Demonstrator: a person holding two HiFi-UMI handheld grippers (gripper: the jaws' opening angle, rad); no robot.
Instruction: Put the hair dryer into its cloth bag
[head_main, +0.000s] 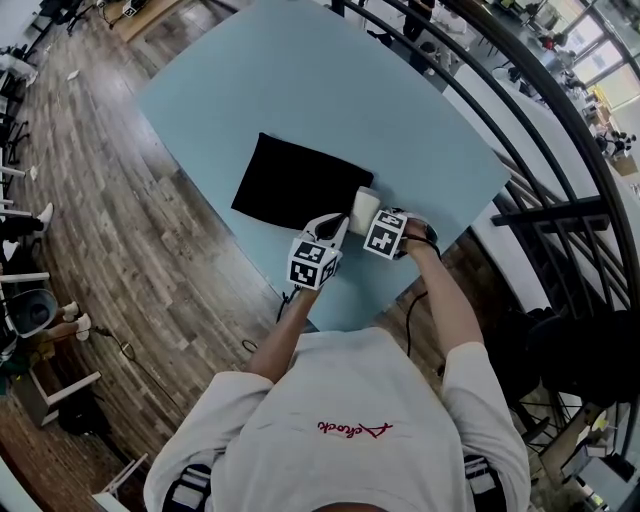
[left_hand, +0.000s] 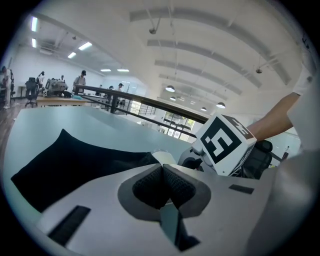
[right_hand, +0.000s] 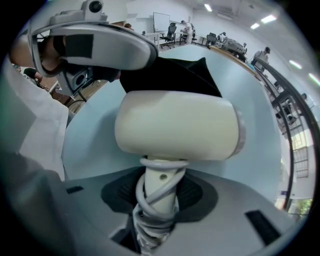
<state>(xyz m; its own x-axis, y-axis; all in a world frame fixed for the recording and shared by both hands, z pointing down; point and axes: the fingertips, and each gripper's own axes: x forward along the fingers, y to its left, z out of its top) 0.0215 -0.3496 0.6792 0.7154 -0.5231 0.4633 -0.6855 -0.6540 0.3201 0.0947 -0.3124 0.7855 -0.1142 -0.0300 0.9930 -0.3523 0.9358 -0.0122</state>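
Hair dryer (right_hand: 175, 132) orientation, right gripper view: the cream barrel's long axis runs from 9 o'clock to 3 o'clock, crosswise to the jaws. The end with a paler ring faces 3 o'clock; which end is the outlet cannot be told. The handle (right_hand: 160, 187) runs from the barrel toward 6 o'clock, with the grey cord (right_hand: 152, 212) wound round it.

Right gripper (right_hand: 159, 195): jaws clamped on the handle, one pad on each side, barrel just beyond the fingertips.

Position, head view: the dryer lies over the light blue table (head_main: 300, 80), at the near right corner of the black cloth bag (head_main: 300, 182), about 4 o'clock from the bag's centre. The bag lies flat on the table, at 10 o'clock from the dryer.

Left gripper (left_hand: 162, 186): jaws together, pads touching, no thing seen between them. It is at 8 o'clock from the dryer in the head view, just beside the bag's near edge. In its own view the bag spreads toward 9 o'clock.
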